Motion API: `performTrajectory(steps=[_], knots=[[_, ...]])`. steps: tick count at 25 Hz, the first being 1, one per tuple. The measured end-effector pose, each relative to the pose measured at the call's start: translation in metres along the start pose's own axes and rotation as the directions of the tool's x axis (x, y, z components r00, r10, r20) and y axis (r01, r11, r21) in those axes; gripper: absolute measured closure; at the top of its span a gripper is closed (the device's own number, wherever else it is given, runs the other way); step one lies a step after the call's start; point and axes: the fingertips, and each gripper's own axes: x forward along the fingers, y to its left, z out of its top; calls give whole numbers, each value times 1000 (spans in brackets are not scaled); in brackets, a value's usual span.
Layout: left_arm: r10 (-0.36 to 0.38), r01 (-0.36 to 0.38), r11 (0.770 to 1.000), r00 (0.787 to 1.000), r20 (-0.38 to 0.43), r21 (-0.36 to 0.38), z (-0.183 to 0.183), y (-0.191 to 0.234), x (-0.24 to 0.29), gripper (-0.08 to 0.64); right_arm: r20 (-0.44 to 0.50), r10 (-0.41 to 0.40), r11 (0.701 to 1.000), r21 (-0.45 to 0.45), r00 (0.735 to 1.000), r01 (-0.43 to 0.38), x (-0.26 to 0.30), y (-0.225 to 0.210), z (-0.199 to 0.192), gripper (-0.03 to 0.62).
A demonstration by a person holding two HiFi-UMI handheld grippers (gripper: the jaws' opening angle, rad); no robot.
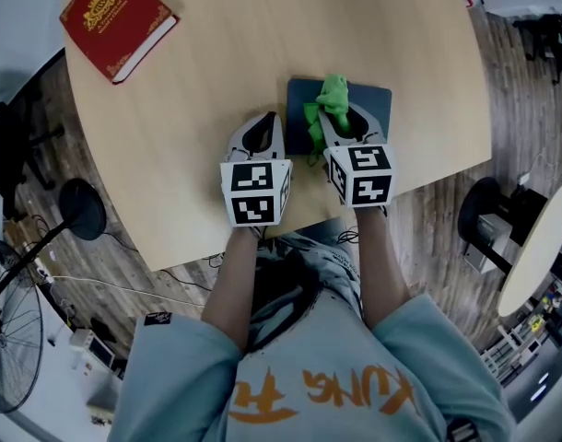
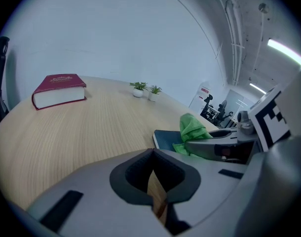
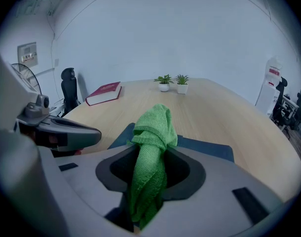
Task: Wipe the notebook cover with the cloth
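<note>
A dark blue notebook (image 1: 373, 101) lies flat near the front edge of the wooden table (image 1: 216, 72); it also shows in the right gripper view as the notebook (image 3: 209, 149) and in the left gripper view as the notebook (image 2: 165, 138). My right gripper (image 1: 340, 116) is shut on a bunched green cloth (image 1: 329, 102), held over the notebook's left part; the cloth (image 3: 149, 167) sticks up between the jaws. My left gripper (image 1: 263, 129) rests just left of the notebook, jaws shut with nothing between them. The cloth (image 2: 192, 128) appears at that view's right.
A red hardcover book (image 1: 117, 18) lies at the table's far left corner, also seen as the book (image 3: 104, 93). Two small potted plants (image 3: 172, 82) stand at the far edge. A fan (image 1: 5, 339) and chairs stand on the floor around the table.
</note>
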Motion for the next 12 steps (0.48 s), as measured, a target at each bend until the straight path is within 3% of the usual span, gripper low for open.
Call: performTrajectory(steps=[12], knots=[[-15, 15, 1000, 1000, 2, 20, 2, -20, 7, 543, 10, -41, 998, 39, 999, 41, -13, -34, -10, 465]])
